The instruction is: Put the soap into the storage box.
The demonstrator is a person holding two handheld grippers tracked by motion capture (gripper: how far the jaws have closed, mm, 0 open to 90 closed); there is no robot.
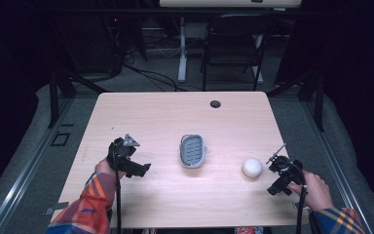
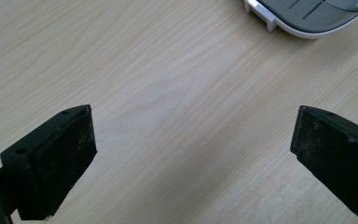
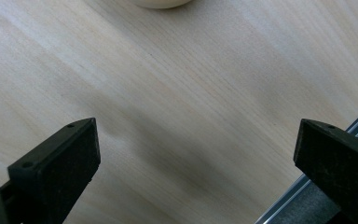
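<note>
White ball on counter, at about 9 o'clock from right tongs, just beside them. Soap dish mid-counter, long axis 12 to 6. Left tongs farther off. Both tongs spread, pinching nothing.

The table is pale wood with a fine, streaky grain and one dark round hole near its far edge. The dish is grey with a white rim (slotted inside). The ball is cream-white. Both grippers, left and right, are black, their pads matt and scuffed. The sleeves are plaid in orange, red and blue. The floor is grey.
</note>
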